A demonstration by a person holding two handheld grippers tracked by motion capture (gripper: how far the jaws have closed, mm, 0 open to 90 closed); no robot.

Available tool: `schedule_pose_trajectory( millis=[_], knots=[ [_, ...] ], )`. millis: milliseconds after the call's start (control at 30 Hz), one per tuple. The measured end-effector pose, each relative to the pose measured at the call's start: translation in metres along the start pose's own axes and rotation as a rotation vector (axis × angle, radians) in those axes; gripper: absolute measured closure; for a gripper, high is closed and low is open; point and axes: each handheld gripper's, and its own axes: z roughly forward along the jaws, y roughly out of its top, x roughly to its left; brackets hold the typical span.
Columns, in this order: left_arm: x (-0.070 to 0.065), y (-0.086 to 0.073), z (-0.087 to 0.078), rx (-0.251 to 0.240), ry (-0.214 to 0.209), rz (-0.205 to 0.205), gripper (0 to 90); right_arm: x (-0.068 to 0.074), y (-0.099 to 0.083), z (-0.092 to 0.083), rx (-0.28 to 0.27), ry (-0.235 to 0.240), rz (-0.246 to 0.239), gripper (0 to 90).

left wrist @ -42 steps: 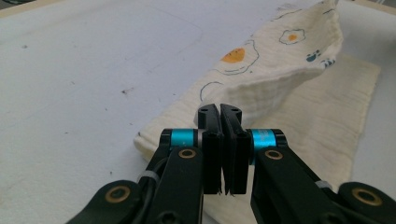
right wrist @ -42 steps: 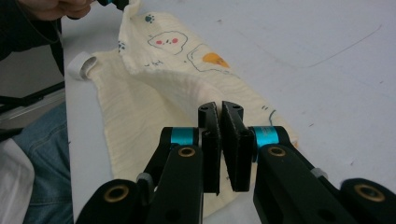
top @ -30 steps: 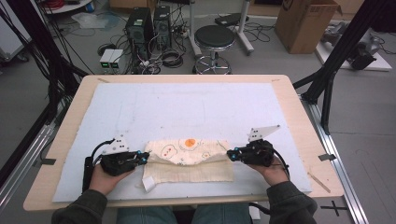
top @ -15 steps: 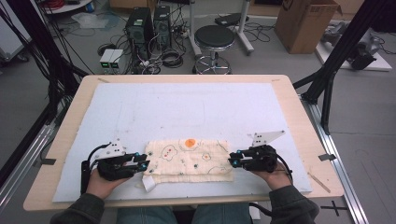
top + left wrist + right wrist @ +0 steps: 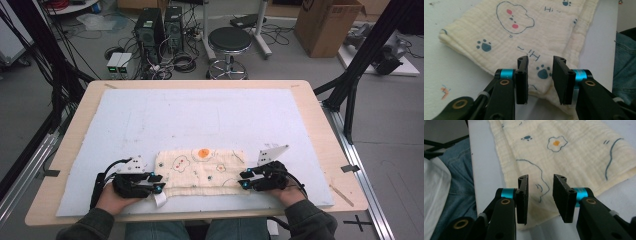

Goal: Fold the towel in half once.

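Note:
A folded cream cloth [image 5: 202, 172] printed with paw marks, flowers and an orange spot lies flat on the white mat [image 5: 200, 120] near the front edge. My left gripper [image 5: 157, 183] is at its left end and my right gripper [image 5: 243, 180] at its right end, each held in a hand. Both pairs of jaws have just been opening. In the left gripper view, the left gripper [image 5: 541, 60] stands open over the cloth [image 5: 506, 35] without pressing on it. The right gripper [image 5: 540, 178] stands open the same way over the cloth's corner [image 5: 574, 152].
The mat covers most of a wooden table [image 5: 325, 125]. A small white tag [image 5: 160, 200] pokes out under the cloth's left end. The person's jeans [image 5: 456, 175] sit against the table's front edge. Beyond the table stand a stool [image 5: 230, 40], computer towers [image 5: 160, 25] and a cardboard box [image 5: 330, 22].
Both grippers' jaws, nearly closed at the cloth's ends a second ago, have parted. The cloth now lies flatter and wider. The hands have barely shifted.

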Motion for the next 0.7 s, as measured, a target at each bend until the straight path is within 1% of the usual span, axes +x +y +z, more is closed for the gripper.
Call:
schedule_pose_trajectory(
  millis=[100, 167, 233, 300, 367, 500, 700],
  knots=[
    [0.0003, -0.0009, 0.0004, 0.007, -0.014, 0.003, 58.8, -0.0006, -0.0018, 0.0019, 0.023, -0.009, -0.016, 65.1],
    [-0.0001, -0.0010, 0.0006, 0.005, -0.005, 0.007, 59.2, 0.0001, -0.0025, 0.0030, 0.035, -0.008, -0.011, 66.9],
    [-0.0001, -0.0010, 0.0003, 0.006, 0.007, 0.007, 62.1, -0.0009, -0.0018, 0.0034, 0.036, -0.012, -0.016, 71.8],
    [0.0006, -0.0010, 0.0000, 0.006, 0.025, 0.007, 68.5, -0.0012, -0.0013, 0.0038, 0.038, -0.011, -0.005, 75.3],
    [0.0012, -0.0009, -0.0002, 0.004, 0.031, -0.002, 73.1, -0.0013, -0.0009, 0.0031, 0.038, -0.015, -0.005, 78.8],
    [0.0007, 0.0005, -0.0015, 0.000, 0.047, 0.018, 82.5, -0.0006, -0.0004, 0.0014, 0.033, -0.017, -0.005, 82.7],
    [-0.0002, 0.0022, -0.0049, -0.028, 0.057, 0.018, 86.3, -0.0001, 0.0013, -0.0020, 0.006, -0.019, -0.008, 84.7]
  ],
)
